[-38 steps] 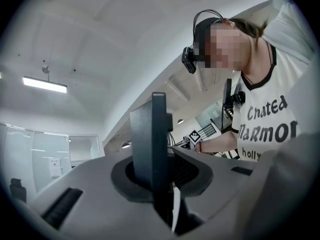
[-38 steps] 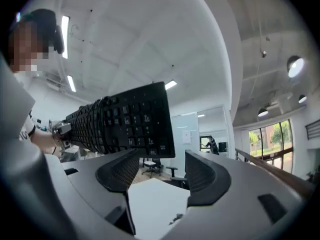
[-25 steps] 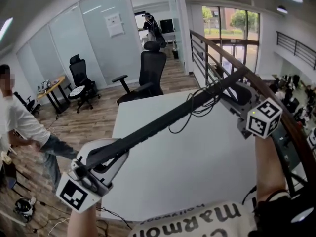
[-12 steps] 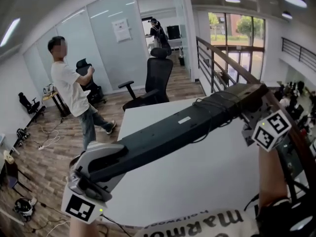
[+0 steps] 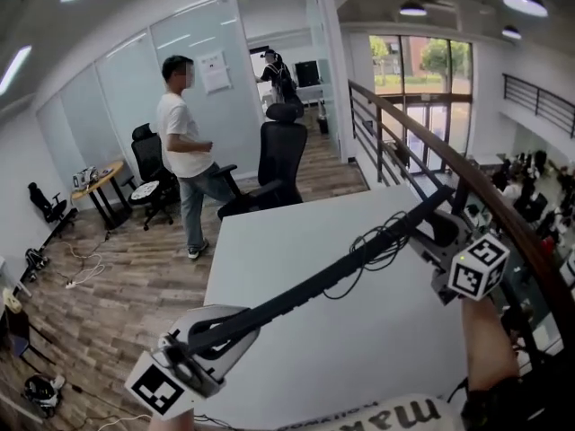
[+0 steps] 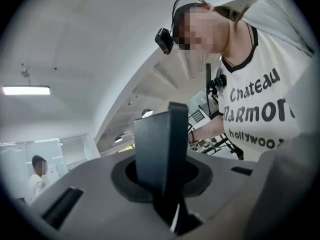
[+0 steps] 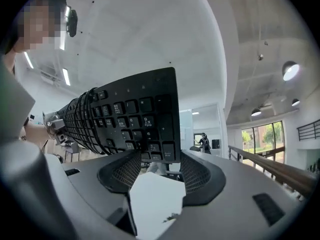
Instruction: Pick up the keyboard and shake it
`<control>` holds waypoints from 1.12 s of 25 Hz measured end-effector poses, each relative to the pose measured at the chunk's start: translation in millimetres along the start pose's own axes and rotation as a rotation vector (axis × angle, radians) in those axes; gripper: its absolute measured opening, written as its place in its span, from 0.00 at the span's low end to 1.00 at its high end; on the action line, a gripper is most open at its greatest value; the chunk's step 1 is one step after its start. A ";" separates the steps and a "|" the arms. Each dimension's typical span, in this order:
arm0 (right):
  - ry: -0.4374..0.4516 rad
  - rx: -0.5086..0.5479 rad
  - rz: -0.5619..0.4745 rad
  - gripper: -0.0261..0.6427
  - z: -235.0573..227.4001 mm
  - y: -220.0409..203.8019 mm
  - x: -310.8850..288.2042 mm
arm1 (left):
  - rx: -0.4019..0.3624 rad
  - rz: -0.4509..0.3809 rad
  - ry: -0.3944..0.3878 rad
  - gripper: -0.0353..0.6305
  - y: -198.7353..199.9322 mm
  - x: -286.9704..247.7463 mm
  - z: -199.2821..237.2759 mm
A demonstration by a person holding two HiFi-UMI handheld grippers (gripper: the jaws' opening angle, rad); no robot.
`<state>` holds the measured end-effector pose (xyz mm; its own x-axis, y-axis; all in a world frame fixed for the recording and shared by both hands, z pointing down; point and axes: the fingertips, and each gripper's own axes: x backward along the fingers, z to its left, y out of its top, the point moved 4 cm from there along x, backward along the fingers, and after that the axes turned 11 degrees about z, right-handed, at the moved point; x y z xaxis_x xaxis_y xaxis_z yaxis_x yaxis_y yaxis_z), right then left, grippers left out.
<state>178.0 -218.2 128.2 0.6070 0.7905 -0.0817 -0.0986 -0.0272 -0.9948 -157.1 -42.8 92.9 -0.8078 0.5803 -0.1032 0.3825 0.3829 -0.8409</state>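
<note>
Over the white table (image 5: 260, 241), the long black plastic keyboard (image 5: 332, 272) hangs slanted in mid-air, probably light, stiff and slick-edged, clamped at its short ends by the grey left gripper (image 5: 220, 330) at seven o'clock, jaws just tightened, and the grey right gripper (image 5: 431, 232) at two o'clock.

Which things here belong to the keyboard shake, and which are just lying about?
In the job:
keyboard, held up by its ends
its dangling cable
left gripper and right gripper, both clamped on it

Just about:
white table
black office chair
person standing by the glass wall
railing
</note>
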 end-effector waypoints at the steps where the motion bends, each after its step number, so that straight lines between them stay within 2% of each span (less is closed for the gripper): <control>1: -0.005 -0.015 0.013 0.43 0.5 -9.9 4.2 | 0.019 0.009 -0.017 0.16 -3.4 -1.5 -4.8; 5: -0.033 -0.063 0.057 0.43 -0.3 -38.8 21.4 | 0.108 0.038 -0.072 0.16 -16.1 -9.6 -18.3; 8: -0.050 -0.079 0.079 0.43 -0.6 -48.3 16.9 | 0.130 0.034 -0.087 0.16 -23.9 -12.8 -13.6; 20: -0.129 -0.084 0.071 0.43 -15.2 -42.3 42.2 | 0.107 0.022 -0.141 0.16 -11.4 -30.9 -9.7; 28: -0.152 -0.078 0.085 0.43 -14.3 -39.3 47.1 | 0.132 0.000 -0.154 0.16 -14.7 -32.3 -8.6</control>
<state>221.7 -188.6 162.6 0.4726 0.8663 -0.1618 -0.0796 -0.1409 -0.9868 -132.8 -61.0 113.2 -0.8707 0.4598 -0.1745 0.3285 0.2798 -0.9021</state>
